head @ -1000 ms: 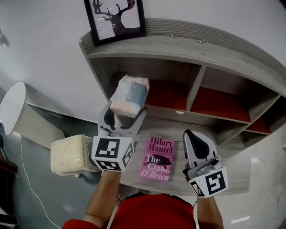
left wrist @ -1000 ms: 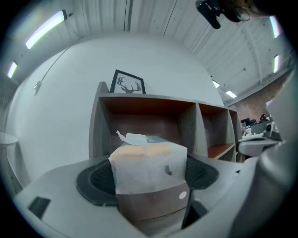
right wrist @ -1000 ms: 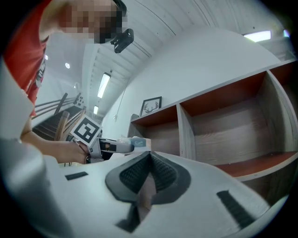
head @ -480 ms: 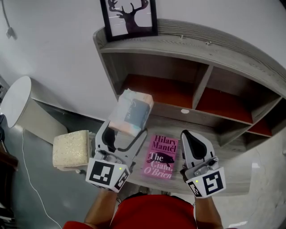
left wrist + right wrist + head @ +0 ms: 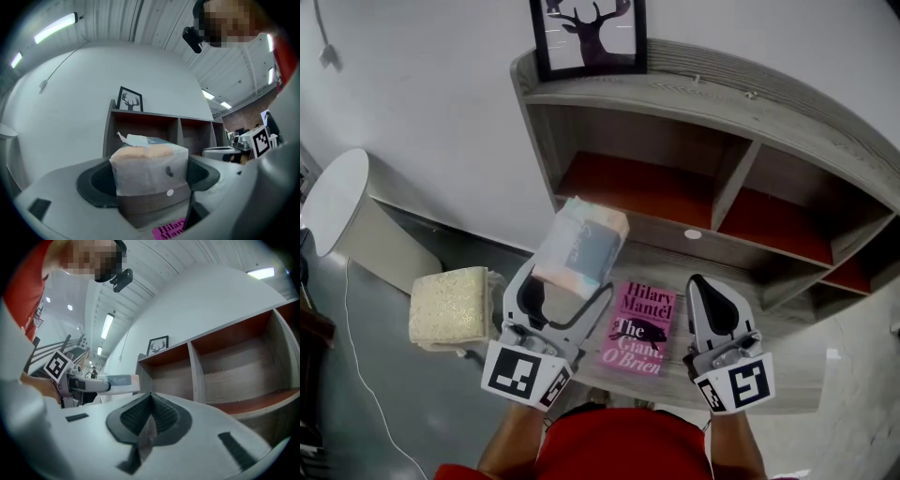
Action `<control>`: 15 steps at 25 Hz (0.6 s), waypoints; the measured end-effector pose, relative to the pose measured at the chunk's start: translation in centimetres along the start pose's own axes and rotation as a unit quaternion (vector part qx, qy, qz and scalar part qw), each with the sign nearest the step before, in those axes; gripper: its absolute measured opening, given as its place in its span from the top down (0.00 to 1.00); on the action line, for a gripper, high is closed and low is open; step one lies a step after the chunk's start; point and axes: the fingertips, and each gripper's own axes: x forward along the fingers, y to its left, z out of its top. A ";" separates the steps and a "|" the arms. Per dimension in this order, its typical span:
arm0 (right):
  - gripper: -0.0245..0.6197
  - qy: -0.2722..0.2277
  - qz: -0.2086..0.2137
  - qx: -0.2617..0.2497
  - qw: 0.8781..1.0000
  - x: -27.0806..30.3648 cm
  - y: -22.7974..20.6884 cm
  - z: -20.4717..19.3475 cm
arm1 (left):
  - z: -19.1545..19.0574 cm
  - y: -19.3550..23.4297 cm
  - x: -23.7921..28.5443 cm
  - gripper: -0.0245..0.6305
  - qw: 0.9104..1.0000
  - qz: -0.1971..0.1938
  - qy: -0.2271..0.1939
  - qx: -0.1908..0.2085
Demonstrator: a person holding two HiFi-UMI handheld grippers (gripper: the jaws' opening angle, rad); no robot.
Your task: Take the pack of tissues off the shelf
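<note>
The pack of tissues (image 5: 579,246), wrapped in pale plastic with a blue-grey and pink print, is clear of the grey shelf unit (image 5: 712,103) and hangs in front of its left compartment. My left gripper (image 5: 563,278) is shut on the pack, one jaw on each side. In the left gripper view the pack (image 5: 149,165) fills the space between the dark pads, with the shelf behind it. My right gripper (image 5: 713,295) is shut with nothing in it and hovers over the lower ledge. Its camera shows the pack (image 5: 117,380) off to the left.
A pink book (image 5: 638,328) lies on the lower ledge (image 5: 741,398) between the grippers. A framed deer picture (image 5: 589,30) stands on the shelf top. A yellowish cushioned stool (image 5: 448,307) and a white round table (image 5: 333,199) are at the left. The red-backed compartments (image 5: 637,183) look bare.
The left gripper has drawn the pack back out of the left compartment and toward me, now over the ledge's left end. The right gripper has stayed where it was.
</note>
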 end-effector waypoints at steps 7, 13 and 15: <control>0.95 0.002 0.001 0.000 1.000 0.1 0.2 -0.1 | 0.0 0.0 0.2 0.32 1.000 -0.001 0.000 0.003; 0.95 0.001 -0.003 0.000 1.000 0.1 0.1 -0.1 | -0.2 0.1 0.5 0.32 1.000 -0.004 0.003 0.003; 0.95 0.001 -0.005 0.001 1.000 0.1 0.1 -0.2 | -0.2 0.1 0.6 0.32 1.000 -0.005 0.002 0.003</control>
